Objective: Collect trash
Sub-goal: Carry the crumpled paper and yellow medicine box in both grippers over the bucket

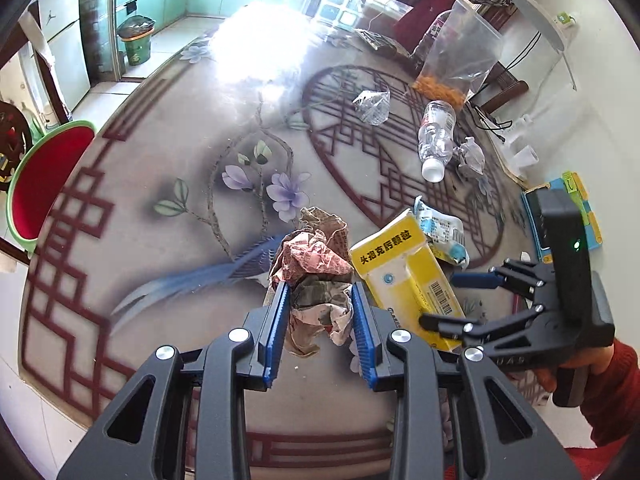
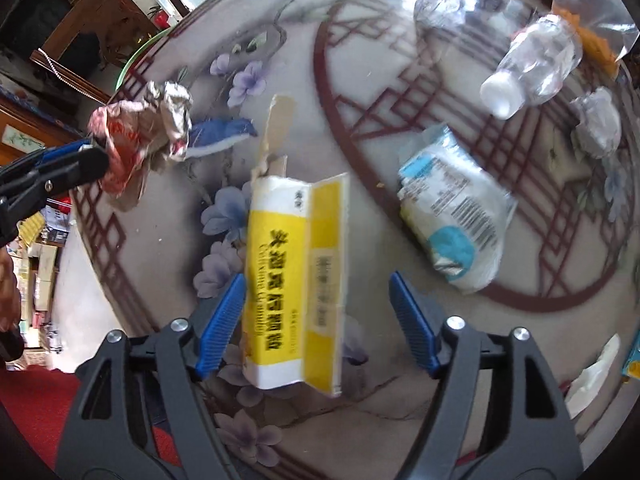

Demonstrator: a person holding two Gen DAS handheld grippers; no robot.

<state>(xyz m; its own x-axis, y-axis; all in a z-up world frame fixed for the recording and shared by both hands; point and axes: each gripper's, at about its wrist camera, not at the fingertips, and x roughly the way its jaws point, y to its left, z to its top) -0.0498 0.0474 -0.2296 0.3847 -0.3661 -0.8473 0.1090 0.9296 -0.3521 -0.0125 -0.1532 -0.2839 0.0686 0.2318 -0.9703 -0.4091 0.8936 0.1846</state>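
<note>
Table [image 1: 168, 280] with flower pattern (glare at far side), green bin [image 1: 138, 42] beyond — left gripper [image 1: 318, 312] clenches paper wad [image 1: 316, 264]; right gripper [image 2: 316, 320] released, straddling yellow box [image 2: 296, 264].

The left wrist view rides behind the left tool [image 1: 320, 312] and looks steeply down and across the worktop [image 1: 160, 208] toward its far edge and the room beyond. The right wrist view sits behind the right tool [image 2: 318, 316], closer to the surface and facing almost straight down. Both views share the yellow box [image 1: 404, 276] [image 2: 296, 276], the crumpled paper [image 1: 316, 264] [image 2: 148, 128] and the plastic bottle [image 1: 436, 136] [image 2: 532, 64]; each view also shows the other tool.
</note>
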